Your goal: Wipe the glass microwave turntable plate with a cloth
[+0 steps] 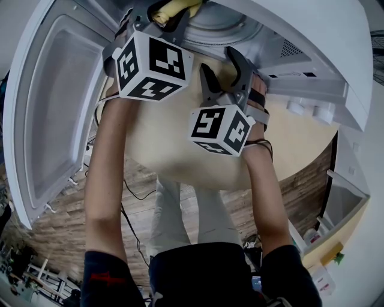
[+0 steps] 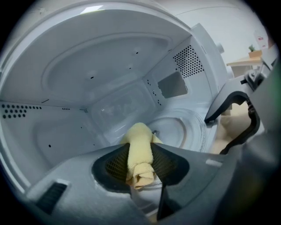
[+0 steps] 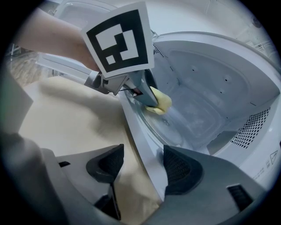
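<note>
The glass turntable plate (image 2: 178,128) lies on the floor of the open white microwave (image 3: 210,83). My left gripper (image 2: 140,165) is shut on a rolled yellow cloth (image 2: 139,151) and reaches into the cavity. In the right gripper view the cloth (image 3: 160,102) rests on the near-left part of the plate (image 3: 173,127). My right gripper (image 3: 142,167) is open, its jaws either side of the microwave's front sill (image 3: 145,145), with nothing clamped. In the head view both grippers sit at the oven's mouth, left (image 1: 163,17) above right (image 1: 223,67).
The microwave door (image 1: 54,108) hangs wide open at the left. The oven stands on a beige round table (image 1: 180,144) above a wood floor. Perforated vents (image 2: 189,61) mark the cavity's right wall. A white shelf unit (image 1: 342,204) stands at the right.
</note>
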`<state>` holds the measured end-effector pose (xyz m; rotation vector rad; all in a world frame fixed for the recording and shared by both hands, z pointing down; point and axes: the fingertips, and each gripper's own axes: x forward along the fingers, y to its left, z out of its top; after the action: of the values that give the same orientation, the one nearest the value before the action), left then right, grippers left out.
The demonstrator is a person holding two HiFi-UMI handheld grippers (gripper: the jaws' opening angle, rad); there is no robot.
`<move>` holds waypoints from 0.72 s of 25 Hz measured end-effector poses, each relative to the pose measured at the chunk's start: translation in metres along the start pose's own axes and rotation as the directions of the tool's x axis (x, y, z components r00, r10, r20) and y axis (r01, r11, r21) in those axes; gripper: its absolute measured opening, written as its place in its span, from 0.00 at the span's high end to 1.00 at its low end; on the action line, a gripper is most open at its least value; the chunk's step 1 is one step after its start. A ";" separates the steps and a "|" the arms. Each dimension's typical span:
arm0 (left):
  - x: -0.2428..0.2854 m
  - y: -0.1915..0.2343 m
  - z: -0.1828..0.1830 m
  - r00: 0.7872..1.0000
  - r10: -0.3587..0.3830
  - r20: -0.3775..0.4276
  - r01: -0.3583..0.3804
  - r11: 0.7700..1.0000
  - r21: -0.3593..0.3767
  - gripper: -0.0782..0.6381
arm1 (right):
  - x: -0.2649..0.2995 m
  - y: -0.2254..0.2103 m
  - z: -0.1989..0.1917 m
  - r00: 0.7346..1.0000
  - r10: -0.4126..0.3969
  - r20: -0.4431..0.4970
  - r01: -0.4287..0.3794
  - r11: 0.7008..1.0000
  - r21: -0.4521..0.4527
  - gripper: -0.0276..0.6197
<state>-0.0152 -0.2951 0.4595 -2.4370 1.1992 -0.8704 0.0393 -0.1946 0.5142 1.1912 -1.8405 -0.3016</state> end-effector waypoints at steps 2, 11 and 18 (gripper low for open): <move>0.000 0.001 0.000 1.000 0.012 -0.001 -0.012 1.000 -0.006 0.71 | 0.000 0.000 0.000 1.000 -0.002 0.002 0.002 1.000 -0.001 0.55; 0.001 -0.002 0.001 1.000 -0.017 -0.002 0.017 1.000 -0.014 0.71 | 0.000 0.000 0.000 1.000 -0.011 0.002 0.011 1.000 -0.005 0.55; 0.004 -0.009 0.005 0.998 -0.061 0.000 0.061 0.998 -0.017 0.71 | 0.000 -0.001 0.000 1.000 -0.016 0.003 0.016 1.000 -0.009 0.56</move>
<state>-0.0048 -0.2931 0.4615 -2.4990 1.1425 -0.8813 0.0398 -0.1951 0.5140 1.2003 -1.8317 -0.3202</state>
